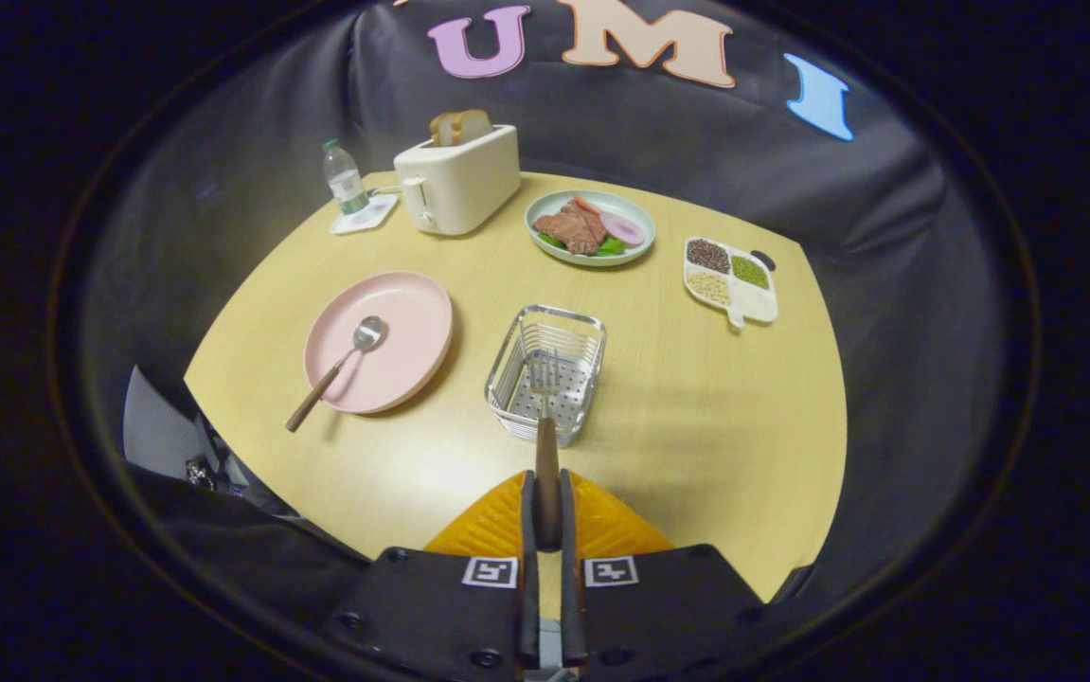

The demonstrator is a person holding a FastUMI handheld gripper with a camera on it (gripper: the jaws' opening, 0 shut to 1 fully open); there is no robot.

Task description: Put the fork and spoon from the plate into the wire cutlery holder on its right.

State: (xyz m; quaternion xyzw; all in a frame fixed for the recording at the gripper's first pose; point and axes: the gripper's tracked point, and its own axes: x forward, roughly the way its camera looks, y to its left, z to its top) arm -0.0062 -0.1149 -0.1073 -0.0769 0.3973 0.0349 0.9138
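Gripper (546, 493) clamped the fork (545, 417) by its handle, tines pointing straight ahead over the wire cutlery holder (546, 371). To its left, the spoon (341, 365) lay on the pink plate (412, 322), handle overhanging the counter (696, 407).
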